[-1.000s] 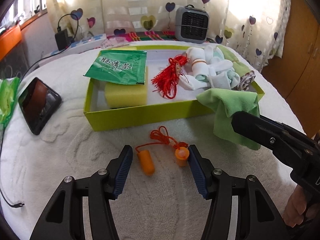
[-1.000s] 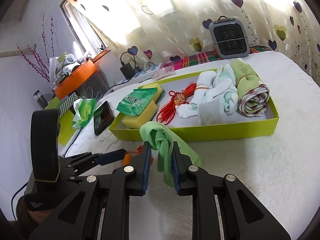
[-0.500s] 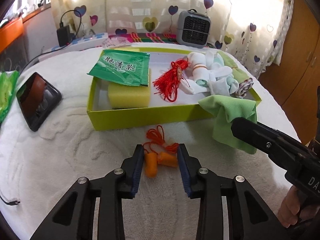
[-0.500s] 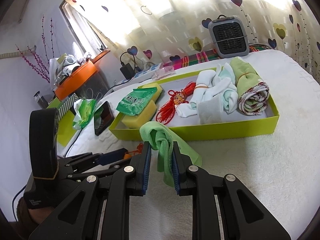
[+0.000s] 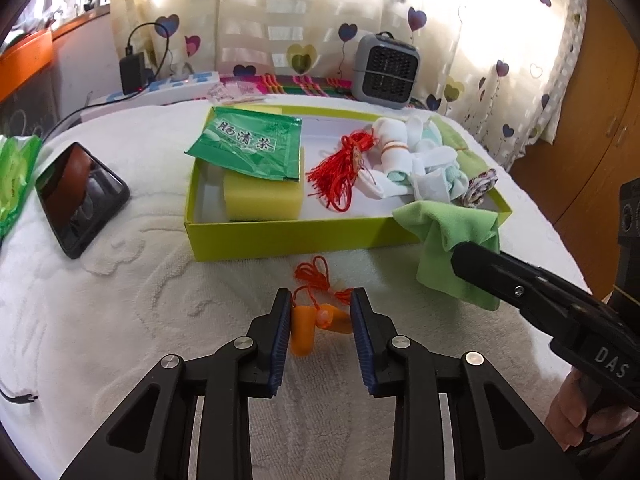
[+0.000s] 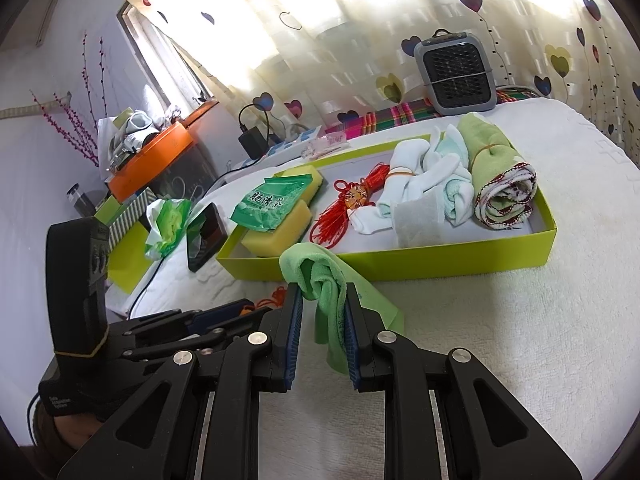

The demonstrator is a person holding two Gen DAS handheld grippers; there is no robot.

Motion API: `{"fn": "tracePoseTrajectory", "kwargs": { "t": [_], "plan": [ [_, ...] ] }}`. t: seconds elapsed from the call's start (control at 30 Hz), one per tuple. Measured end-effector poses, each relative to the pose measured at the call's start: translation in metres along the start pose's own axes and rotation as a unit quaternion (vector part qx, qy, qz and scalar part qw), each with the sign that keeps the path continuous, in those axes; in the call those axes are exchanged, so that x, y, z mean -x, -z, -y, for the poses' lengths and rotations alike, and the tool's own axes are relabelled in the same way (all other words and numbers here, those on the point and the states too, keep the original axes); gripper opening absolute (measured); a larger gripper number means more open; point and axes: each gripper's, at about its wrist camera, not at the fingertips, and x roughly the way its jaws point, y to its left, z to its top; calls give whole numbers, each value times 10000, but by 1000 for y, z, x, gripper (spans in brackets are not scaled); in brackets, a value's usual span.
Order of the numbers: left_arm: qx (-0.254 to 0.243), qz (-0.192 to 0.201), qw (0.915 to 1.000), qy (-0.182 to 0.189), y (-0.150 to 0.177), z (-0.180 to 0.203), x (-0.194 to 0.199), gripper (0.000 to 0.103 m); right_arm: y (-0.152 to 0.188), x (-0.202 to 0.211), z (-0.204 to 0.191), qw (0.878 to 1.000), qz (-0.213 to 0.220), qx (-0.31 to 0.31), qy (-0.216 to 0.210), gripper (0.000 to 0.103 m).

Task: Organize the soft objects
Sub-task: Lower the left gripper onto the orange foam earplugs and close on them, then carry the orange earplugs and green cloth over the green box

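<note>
A pair of orange earplugs on a red cord (image 5: 316,318) lies on the white towel in front of the lime-green box (image 5: 280,236). My left gripper (image 5: 319,316) is shut on the earplugs, down at the towel. My right gripper (image 6: 322,308) is shut on a green cloth (image 6: 326,280) and holds it hanging just in front of the box; the cloth also shows in the left wrist view (image 5: 456,236). The box (image 6: 440,256) holds a yellow sponge (image 6: 276,232), a green tea packet (image 6: 270,202), a red tassel (image 6: 344,208), white socks (image 6: 424,176) and a rolled towel (image 6: 500,176).
A black phone (image 5: 76,196) lies left of the box. A green plastic bag (image 5: 12,176) is at the far left edge. A grey fan heater (image 5: 386,70) stands behind the box. A charger and cable (image 5: 132,72) sit at the back left. A wooden cabinet (image 5: 592,120) is at the right.
My left gripper has closed from wide open onto the orange earplugs, pushing the two plugs together. The right gripper still holds the green cloth in nearly the same spot.
</note>
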Motion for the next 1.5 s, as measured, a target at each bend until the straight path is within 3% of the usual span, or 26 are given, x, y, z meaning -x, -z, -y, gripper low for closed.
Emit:
{"fn": "tracePoseTrajectory", "kwargs": {
  "t": [1.0, 1.2, 1.23, 1.27, 1.3, 1.37, 1.5],
  "plan": [
    [-64, 578, 9982, 146, -4, 7, 49, 28, -4, 27, -17, 9989, 322, 308, 152, 21],
    [35, 574, 9983, 122, -3, -2, 50, 28, -2, 15, -15, 9989, -14, 434, 167, 21],
    [58, 576, 9983, 119, -3, -3, 50, 28, -1, 11, -16, 9987, -74, 469, 188, 23],
    [70, 580, 9982, 114, -3, -4, 50, 28, 0, 8, -16, 9984, -130, 515, 212, 32],
    [68, 584, 9982, 117, -3, -5, 50, 28, 0, 5, -17, 9978, -192, 565, 280, 48],
    [78, 576, 9982, 118, -3, -5, 50, 28, 1, -2, -19, 9966, -293, 683, 354, 63],
    [113, 537, 9984, 128, -2, -9, 48, 28, 5, -18, -23, 9935, -577, 881, 434, 65]
  ]
}}
